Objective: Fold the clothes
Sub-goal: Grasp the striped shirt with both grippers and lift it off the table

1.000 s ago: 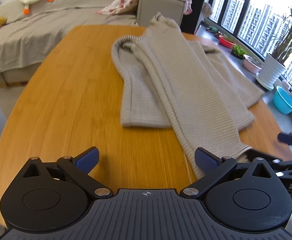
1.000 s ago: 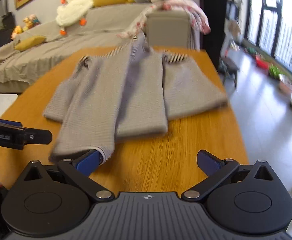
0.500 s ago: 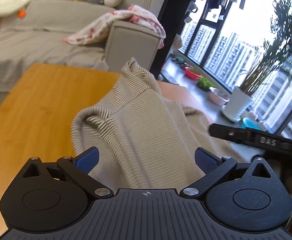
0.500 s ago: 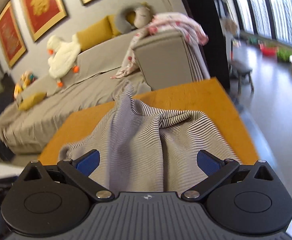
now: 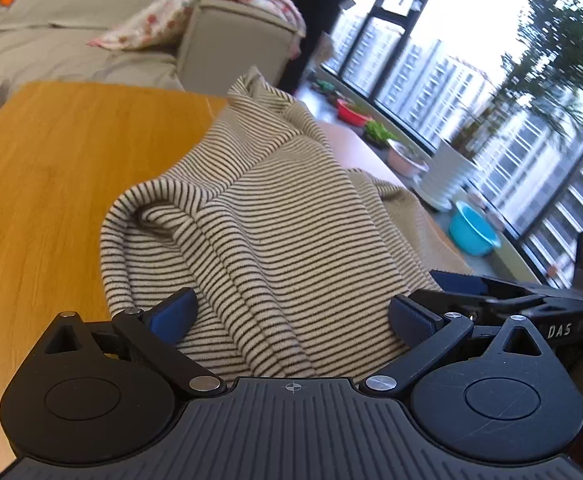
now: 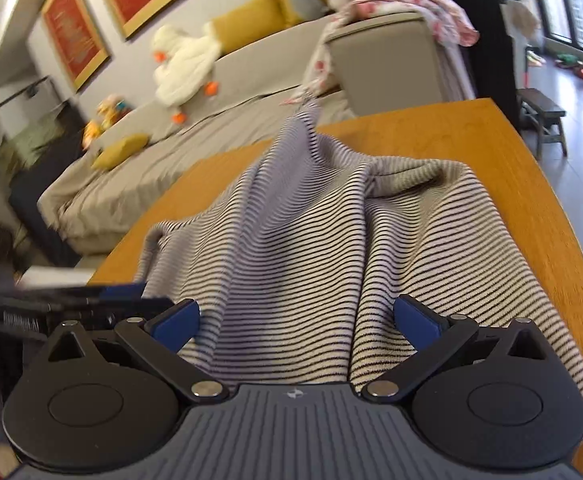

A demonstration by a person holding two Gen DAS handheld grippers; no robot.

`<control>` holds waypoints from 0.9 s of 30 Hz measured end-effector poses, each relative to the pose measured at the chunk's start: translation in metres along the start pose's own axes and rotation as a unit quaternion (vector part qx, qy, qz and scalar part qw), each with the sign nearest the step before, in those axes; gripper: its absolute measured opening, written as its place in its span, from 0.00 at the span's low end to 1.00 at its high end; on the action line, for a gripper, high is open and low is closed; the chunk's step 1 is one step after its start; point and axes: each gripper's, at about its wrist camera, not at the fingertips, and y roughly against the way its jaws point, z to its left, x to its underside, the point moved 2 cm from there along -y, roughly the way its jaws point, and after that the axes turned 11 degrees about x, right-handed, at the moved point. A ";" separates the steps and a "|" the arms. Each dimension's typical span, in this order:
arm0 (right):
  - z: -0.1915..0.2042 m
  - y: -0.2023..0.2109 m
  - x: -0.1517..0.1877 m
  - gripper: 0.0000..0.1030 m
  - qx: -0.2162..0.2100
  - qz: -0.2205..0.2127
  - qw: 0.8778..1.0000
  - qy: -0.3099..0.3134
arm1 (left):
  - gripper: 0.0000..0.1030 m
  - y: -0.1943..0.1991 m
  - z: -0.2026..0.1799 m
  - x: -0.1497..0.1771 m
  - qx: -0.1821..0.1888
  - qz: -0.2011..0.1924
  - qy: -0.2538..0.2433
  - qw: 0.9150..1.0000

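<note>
A cream sweater with thin dark stripes (image 5: 291,240) lies bunched on the wooden table (image 5: 51,160). Its near part runs between the blue pads of my left gripper (image 5: 291,316), whose jaws stand wide open around the cloth. In the right wrist view the same sweater (image 6: 311,260) rises in folds toward a peak at its far end. It passes between the spread fingers of my right gripper (image 6: 295,318), also open. Each gripper shows in the other's view: the right gripper (image 5: 491,296) at the sweater's right edge, the left gripper (image 6: 71,304) at its left edge.
Beyond the table (image 6: 431,128) stands a grey sofa (image 6: 251,72) with a floral blanket (image 6: 411,0) and a plush duck (image 6: 183,68). By the window are a white plant pot (image 5: 447,176), a blue basin (image 5: 473,232) and a dark stool (image 6: 543,116).
Both grippers have moved forward and low, from the table's near edge onto the sweater. The cloth, flat a second ago, now fills the space between the open fingers and looks bunched.
</note>
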 end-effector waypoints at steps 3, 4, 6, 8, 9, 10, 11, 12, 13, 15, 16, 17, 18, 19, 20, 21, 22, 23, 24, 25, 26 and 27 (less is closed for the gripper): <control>0.002 0.032 0.024 1.00 -0.019 0.004 1.000 0.005 | 1.00 0.020 -0.006 0.019 0.058 0.033 0.030 0.997; 0.002 0.039 0.030 1.00 -0.022 0.003 1.000 0.007 | 1.00 0.023 -0.004 0.022 0.071 0.035 0.034 0.996; 0.002 0.053 0.041 1.00 -0.028 -0.001 1.000 0.011 | 1.00 0.023 -0.001 0.024 0.084 0.022 0.041 0.995; 0.000 0.055 0.042 1.00 -0.030 -0.006 1.000 -0.003 | 1.00 0.016 0.005 0.020 0.094 0.001 0.062 0.994; 0.001 0.054 0.042 1.00 -0.027 -0.006 1.000 -0.003 | 1.00 0.011 0.009 0.017 0.101 -0.011 0.078 0.992; 0.002 0.053 0.041 1.00 -0.024 -0.007 1.000 -0.003 | 1.00 0.006 0.012 0.013 0.107 -0.022 0.094 0.990; 0.003 0.051 0.041 1.00 -0.022 -0.007 1.000 -0.003 | 1.00 0.003 0.013 0.007 0.115 -0.028 0.107 0.987; 0.003 0.050 0.040 1.00 -0.019 -0.008 1.000 -0.003 | 1.00 0.005 0.015 -0.004 0.125 -0.042 0.117 0.984; 0.006 0.050 0.041 1.00 -0.014 -0.008 1.000 0.003 | 1.00 0.007 0.017 -0.016 0.136 -0.057 0.128 0.981; 0.011 0.048 0.042 1.00 -0.001 -0.008 1.000 0.012 | 1.00 0.034 0.034 -0.043 0.136 -0.124 0.148 0.972; 0.013 0.047 0.042 1.00 0.005 -0.009 1.000 0.016 | 1.00 0.051 0.045 -0.056 0.128 -0.163 0.155 0.966; 0.015 0.047 0.042 1.00 0.010 -0.009 1.000 0.019 | 1.00 0.061 0.057 -0.066 0.112 -0.183 0.159 0.964; 0.016 0.046 0.042 1.00 0.013 -0.010 1.000 0.020 | 1.00 0.070 0.069 -0.074 0.095 -0.200 0.162 0.962; 0.018 0.045 0.041 1.00 0.017 -0.011 1.000 0.019 | 1.00 0.074 0.083 -0.078 0.084 -0.199 0.176 0.960; 0.020 0.044 0.041 1.00 0.022 -0.012 1.000 0.018 | 1.00 0.075 0.098 -0.077 0.081 -0.186 0.193 0.960; 0.023 0.042 0.041 1.00 0.027 -0.010 0.999 0.024 | 1.00 0.070 0.111 -0.074 0.080 -0.165 0.206 0.961; 0.028 0.040 0.040 1.00 0.037 -0.005 0.999 0.038 | 1.00 0.063 0.122 -0.069 0.070 -0.133 0.215 0.965; 0.032 0.039 0.040 1.00 0.047 -0.001 0.998 0.052 | 1.00 0.055 0.132 -0.063 0.059 -0.101 0.223 0.968; 0.037 0.037 0.040 1.00 0.057 0.004 0.996 0.066 | 1.00 0.050 0.137 -0.053 0.050 -0.077 0.218 0.972; 0.041 0.034 0.039 1.00 0.067 0.011 0.994 0.082 | 1.00 0.044 0.140 -0.043 0.042 -0.055 0.211 0.975; 0.045 0.032 0.038 1.00 0.077 0.018 0.992 0.098 | 1.00 0.046 0.139 -0.037 0.039 -0.046 0.190 0.980; 0.048 0.030 0.037 1.00 0.084 0.025 0.990 0.115 | 1.00 0.048 0.134 -0.034 0.029 -0.036 0.164 0.985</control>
